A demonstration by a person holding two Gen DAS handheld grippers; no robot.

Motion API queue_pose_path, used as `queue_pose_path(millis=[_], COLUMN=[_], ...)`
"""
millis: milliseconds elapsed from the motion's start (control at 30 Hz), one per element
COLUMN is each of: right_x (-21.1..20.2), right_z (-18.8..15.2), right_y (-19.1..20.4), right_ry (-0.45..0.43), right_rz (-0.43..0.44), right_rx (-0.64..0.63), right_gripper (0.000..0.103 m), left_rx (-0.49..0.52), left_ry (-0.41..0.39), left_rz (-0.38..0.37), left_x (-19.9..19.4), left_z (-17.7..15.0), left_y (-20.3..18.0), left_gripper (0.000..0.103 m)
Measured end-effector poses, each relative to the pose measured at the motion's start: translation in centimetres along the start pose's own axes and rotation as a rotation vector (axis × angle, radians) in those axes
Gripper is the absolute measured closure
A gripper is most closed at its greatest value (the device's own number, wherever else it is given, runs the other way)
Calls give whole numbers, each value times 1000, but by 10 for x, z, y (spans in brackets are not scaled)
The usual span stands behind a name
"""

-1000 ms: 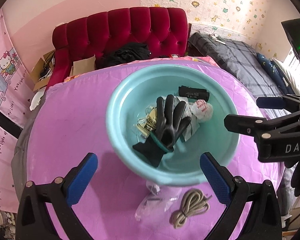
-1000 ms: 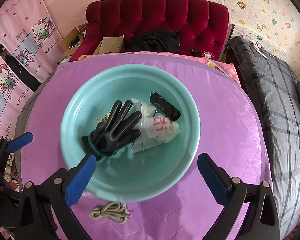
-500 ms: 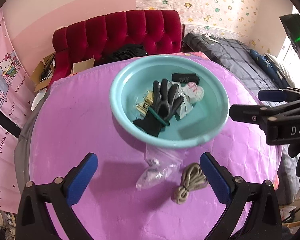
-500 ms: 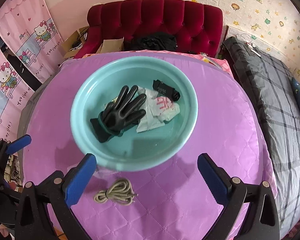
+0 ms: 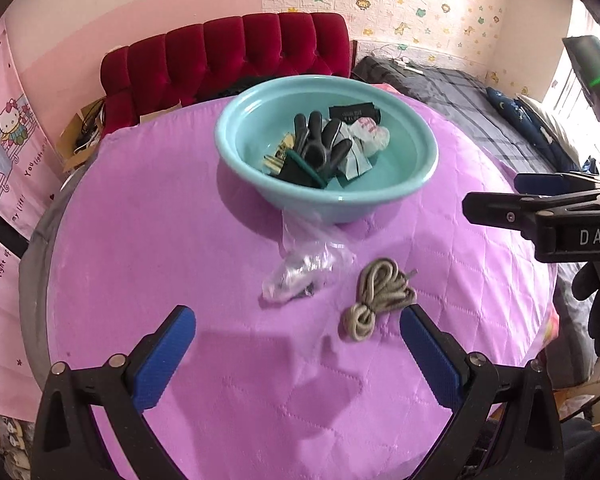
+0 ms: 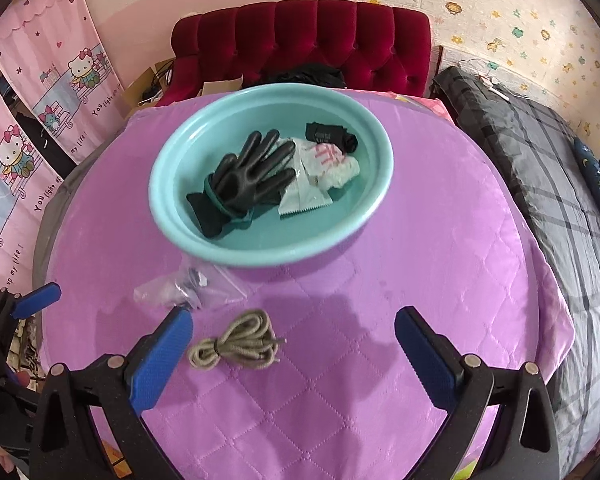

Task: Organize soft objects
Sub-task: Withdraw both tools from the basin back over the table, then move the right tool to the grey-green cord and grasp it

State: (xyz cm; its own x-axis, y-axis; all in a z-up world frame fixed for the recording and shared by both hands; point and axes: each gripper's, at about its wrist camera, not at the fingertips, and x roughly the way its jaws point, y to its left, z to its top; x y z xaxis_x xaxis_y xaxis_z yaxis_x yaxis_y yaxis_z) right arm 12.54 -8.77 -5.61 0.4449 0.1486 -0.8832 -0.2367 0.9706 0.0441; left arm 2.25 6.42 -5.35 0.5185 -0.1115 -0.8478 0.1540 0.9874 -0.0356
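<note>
A: Nearest first. Left gripper [image 5: 296, 344] has its jaws wide, holding nothing, hanging over the purple cloth [image 5: 140, 248]. Right gripper [image 6: 292, 348] is the same: wide, nothing held.

B: And what's still out?

A: The cord [image 6: 236, 346] lies coiled just ahead of the right gripper, close by its left finger. The bag [image 6: 180, 290], clear plastic, sits a bit further on, its far edge apparently at the foot of the bowl [image 6: 168, 184].

B: Risks?

A: Cord is a loose bundle w/ free ends, so a pinch on one loop probably lets the rest trail or unwind. The bag is thin and slick; jaws could slide off, or snag the cloth instead. Also, the two lie near each other, so the grippers may crowd one another.

B: Anything blocking?

A: Not really. The bowl rim is raised, so a low carry could clip it.

B: Inside?

A: The glove [image 6: 252, 176], a white packet [image 6: 320, 168], a black roll [image 6: 332, 136]. Beyond that, a red headboard [image 6: 300, 44], and a grey bed [image 6: 540, 152] on the right.
</note>
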Motion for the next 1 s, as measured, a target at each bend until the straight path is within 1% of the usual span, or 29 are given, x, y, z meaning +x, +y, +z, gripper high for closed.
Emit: queue_pose_path(millis=[100, 167, 267, 433, 567, 800, 1000], right_x=[-1, -2, 3, 9, 11, 17, 29], right_z=[-13, -21, -35, -52, -57, -61, -61], right_y=[1, 2, 0, 3, 7, 5, 6], right_ry=[-13, -27, -24, -41, -49, -24, 12], right_rz=[-15, -21, -4, -7, -7, -8, 2], right_rx=[-8, -11, 9, 9, 0, 8, 0], right_gripper=[0, 0, 0, 0, 0, 0, 0], left_rx=[-3, -10, -26, -21, -13, -27, -50], left_ry=[-3, 5, 24, 26, 27, 45, 35], left_rz=[1, -14, -12, -13, -18, -20, -13], left_x=[1, 5, 12, 13, 14, 20, 20], left_z=[-10, -18, -28, -42, -48, -49, -51], left_y=[2, 4, 5, 1, -1, 3, 9], left_gripper=[0, 0, 0, 0, 0, 0, 0])
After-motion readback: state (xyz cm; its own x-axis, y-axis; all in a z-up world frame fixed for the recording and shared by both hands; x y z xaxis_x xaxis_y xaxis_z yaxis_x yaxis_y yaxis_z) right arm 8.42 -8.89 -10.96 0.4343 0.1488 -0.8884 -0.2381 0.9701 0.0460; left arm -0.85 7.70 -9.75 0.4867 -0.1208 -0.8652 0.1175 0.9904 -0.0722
